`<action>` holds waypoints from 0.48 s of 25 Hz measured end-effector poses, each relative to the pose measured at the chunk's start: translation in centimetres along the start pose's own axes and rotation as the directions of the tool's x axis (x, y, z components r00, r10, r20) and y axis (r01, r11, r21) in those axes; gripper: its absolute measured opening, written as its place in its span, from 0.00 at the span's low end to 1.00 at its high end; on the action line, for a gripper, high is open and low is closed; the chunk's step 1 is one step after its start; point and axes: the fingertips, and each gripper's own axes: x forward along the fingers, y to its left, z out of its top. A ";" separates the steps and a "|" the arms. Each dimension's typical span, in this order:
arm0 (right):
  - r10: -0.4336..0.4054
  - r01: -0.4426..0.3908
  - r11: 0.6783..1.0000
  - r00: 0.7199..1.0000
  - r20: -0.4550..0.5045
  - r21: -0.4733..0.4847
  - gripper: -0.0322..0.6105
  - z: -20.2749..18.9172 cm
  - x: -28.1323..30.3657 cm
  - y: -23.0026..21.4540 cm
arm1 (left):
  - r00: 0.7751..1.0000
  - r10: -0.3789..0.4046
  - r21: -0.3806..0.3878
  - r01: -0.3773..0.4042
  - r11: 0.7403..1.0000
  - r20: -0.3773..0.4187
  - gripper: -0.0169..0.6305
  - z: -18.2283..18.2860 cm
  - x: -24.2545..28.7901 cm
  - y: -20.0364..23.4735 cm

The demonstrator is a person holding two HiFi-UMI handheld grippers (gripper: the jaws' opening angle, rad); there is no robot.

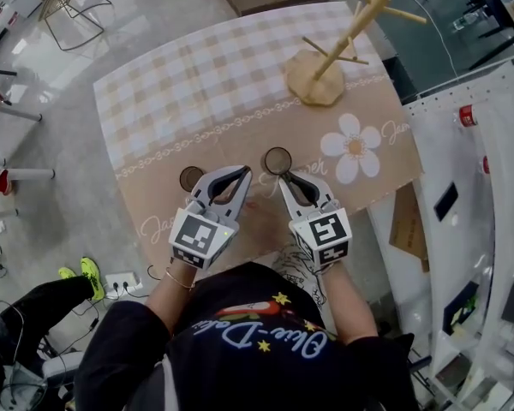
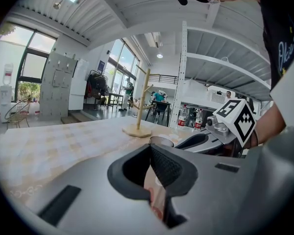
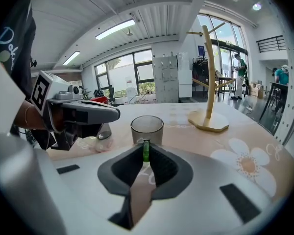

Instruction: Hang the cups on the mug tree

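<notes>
A wooden mug tree (image 1: 327, 62) stands at the table's far right, with nothing on its pegs. A smoky glass cup (image 1: 277, 159) stands upright near the front edge. My right gripper (image 1: 283, 178) sits just behind it. In the right gripper view the jaws are shut on the thin green handle (image 3: 146, 150) of this cup (image 3: 147, 129). A second cup (image 1: 191, 178) stands to the left. My left gripper (image 1: 243, 173) lies between the two cups, shut with nothing in it. The left gripper view shows its tips (image 2: 150, 147) meeting.
A checked cloth with a beige flower border (image 1: 353, 148) covers the table. The table's front edge runs right under my arms. A white bench (image 1: 471, 187) stands to the right. A wire chair (image 1: 68, 2) stands on the floor at the far left.
</notes>
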 end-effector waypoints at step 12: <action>0.000 0.001 1.000 0.999 0.051 -0.017 0.13 3.0 -1.4 -0.4 | 0.999 0.001 -0.003 -0.001 1.000 0.033 0.04 1.4 0.6 -0.3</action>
